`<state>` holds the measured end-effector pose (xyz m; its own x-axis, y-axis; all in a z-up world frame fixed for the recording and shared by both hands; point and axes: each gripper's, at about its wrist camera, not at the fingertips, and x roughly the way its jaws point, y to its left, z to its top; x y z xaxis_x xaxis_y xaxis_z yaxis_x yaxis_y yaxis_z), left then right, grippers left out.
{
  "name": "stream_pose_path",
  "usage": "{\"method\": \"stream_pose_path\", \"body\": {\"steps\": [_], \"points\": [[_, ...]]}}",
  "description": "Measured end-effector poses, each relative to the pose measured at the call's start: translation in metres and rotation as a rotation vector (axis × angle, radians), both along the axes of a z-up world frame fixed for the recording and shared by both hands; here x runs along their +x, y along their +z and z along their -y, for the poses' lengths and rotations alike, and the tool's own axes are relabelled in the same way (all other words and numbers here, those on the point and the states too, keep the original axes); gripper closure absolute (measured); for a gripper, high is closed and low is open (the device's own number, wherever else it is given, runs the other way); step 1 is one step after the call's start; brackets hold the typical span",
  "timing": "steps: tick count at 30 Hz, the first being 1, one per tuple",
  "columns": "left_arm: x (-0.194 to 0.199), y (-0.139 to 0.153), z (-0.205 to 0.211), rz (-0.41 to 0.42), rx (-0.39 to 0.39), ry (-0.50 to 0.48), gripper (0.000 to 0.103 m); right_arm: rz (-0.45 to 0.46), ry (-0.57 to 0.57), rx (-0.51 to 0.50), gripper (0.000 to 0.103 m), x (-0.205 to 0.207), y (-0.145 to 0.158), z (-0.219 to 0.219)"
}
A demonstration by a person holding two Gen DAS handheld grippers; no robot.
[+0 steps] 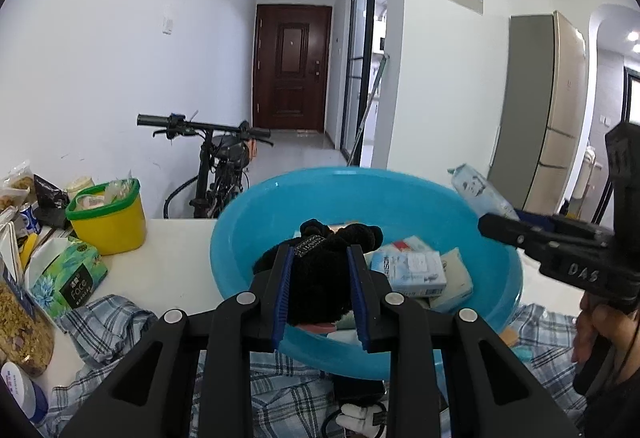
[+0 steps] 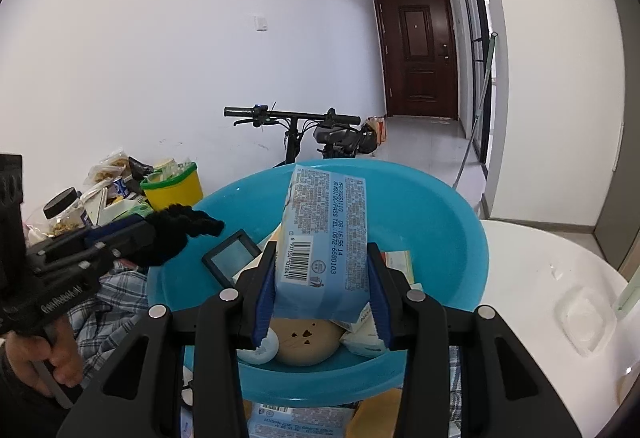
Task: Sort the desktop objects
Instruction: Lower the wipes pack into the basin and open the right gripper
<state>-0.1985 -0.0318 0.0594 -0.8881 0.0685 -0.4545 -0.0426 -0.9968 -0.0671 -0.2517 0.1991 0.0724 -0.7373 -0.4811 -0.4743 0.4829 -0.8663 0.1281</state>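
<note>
A blue plastic basin stands on the white table and holds boxes and small items. My left gripper is shut on a black knitted glove, held over the basin's near side; the glove also shows at the left of the right wrist view. My right gripper is shut on a light blue tissue pack with a barcode, held above the basin. Under it lie a tan round object, a white disc and a small dark framed screen.
A yellow tub with a green rim, a green tissue box, snack bags and a jar crowd the table's left. A plaid cloth lies under the basin. A bicycle stands behind. A clear lid lies at right.
</note>
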Motion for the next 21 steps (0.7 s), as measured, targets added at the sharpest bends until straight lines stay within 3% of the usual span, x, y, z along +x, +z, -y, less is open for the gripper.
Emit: {"method": "stream_pose_path", "body": {"steps": [11, 13, 14, 17, 21], "points": [[0.004, 0.002, -0.004, -0.017, -0.023, 0.011, 0.074, 0.016, 0.014, 0.03, 0.062, 0.0, -0.009, 0.009], [0.005, 0.003, -0.005, -0.02, -0.024, 0.007, 0.074, 0.027, 0.013, 0.031, 0.036, 0.0, -0.01, 0.012], [0.005, 0.003, -0.006, -0.021, -0.032, 0.009, 0.074, 0.025, -0.001, 0.027, 0.004, 0.001, -0.01, 0.012], [0.006, 0.003, -0.008, -0.024, -0.042, 0.005, 0.074, -0.055, -0.037, 0.045, 0.0, 0.013, -0.003, 0.013], [0.006, 0.002, -0.01, -0.028, -0.051, 0.002, 0.074, -0.068, -0.04, 0.055, 0.0, 0.016, 0.003, 0.016]]}}
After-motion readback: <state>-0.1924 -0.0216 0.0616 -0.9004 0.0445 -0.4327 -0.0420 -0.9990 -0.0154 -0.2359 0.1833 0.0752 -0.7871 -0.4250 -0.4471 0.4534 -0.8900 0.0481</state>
